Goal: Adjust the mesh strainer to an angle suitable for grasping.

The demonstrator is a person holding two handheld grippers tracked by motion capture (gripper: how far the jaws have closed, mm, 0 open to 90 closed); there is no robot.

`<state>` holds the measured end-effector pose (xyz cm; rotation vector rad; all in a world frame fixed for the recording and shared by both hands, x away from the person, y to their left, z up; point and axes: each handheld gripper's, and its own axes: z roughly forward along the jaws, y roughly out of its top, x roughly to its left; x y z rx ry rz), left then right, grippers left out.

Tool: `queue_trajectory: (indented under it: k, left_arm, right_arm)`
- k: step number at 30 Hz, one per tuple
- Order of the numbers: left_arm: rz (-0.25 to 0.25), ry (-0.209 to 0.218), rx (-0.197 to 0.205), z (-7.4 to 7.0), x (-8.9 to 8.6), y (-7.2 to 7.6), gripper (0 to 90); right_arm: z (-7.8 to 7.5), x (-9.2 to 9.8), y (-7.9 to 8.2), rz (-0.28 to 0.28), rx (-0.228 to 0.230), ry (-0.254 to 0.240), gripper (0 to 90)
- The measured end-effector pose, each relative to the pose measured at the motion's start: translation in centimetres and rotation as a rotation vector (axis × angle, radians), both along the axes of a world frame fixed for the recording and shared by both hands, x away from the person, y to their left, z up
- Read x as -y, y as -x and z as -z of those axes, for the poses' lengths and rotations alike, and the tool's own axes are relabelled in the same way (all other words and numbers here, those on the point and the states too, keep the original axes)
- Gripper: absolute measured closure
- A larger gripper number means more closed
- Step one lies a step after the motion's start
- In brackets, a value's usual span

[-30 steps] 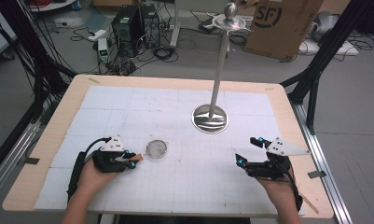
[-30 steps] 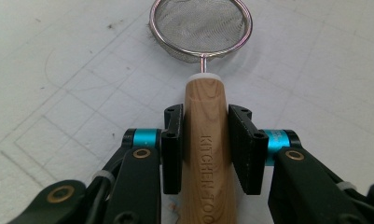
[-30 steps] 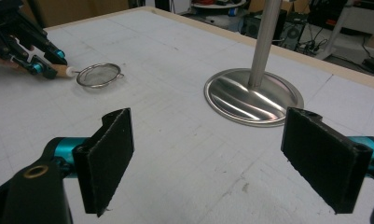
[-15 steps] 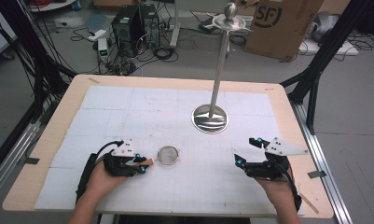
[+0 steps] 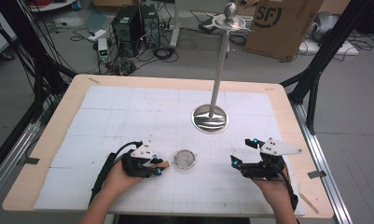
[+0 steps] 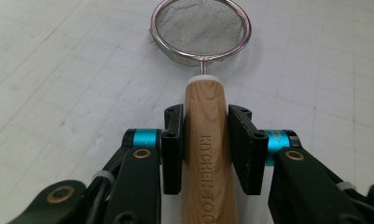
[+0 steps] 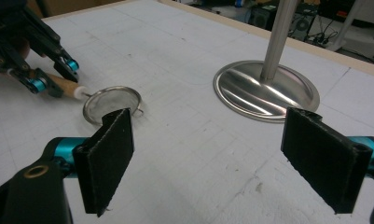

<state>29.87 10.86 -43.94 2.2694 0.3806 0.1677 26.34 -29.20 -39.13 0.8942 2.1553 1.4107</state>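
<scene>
A small wire-mesh strainer [image 5: 185, 158] with a wooden handle [image 6: 207, 140] lies on the white mat near the table's front, its mesh bowl [image 6: 200, 29] resting on the surface. My left gripper [image 5: 159, 166] is shut on that handle, the bowl pointing right toward the middle. In the right gripper view the strainer [image 7: 112, 103] sits at the left, with the left gripper [image 7: 54, 77] holding its handle. My right gripper [image 5: 238, 153] is at the front right, open, with nothing between its pads [image 7: 109, 156].
A steel stand with a round base [image 5: 210, 118] and a tall pole [image 5: 220, 65] rises at the centre back of the mat; its base [image 7: 266, 91] lies just ahead of the right gripper. The wooden table edge [image 5: 175, 80] frames the mat. Boxes, cables and computers lie on the floor behind.
My left gripper has slid rightward along the front of the mat, carrying the strainer with it toward the middle. The right gripper has stayed put and open.
</scene>
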Motion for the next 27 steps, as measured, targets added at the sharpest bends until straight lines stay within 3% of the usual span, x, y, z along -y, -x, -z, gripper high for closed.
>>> queue_trajectory:
  k: [4,17,23,27]
  left_arm:
    - [0.034,-0.032,0.005,-0.1,2.0,-0.2,67.7]
    - [0.104,-0.045,0.017,-0.4,7.1,-0.7,68.6]
    - [0.121,-0.047,0.018,-0.4,7.6,-0.5,67.5]
    - [0.1,-0.048,0.005,-0.5,7.1,-0.2,60.0]
  right_arm:
    - [-0.3,0.2,0.2,0.003,0.01,-0.011,16.0]
    - [-0.3,0.1,0.2,-0.003,0.007,-0.009,16.1]
    - [-0.2,0.0,0.2,-0.005,0.004,-0.007,16.1]
    - [-0.2,0.0,0.2,-0.005,0.001,-0.01,16.1]
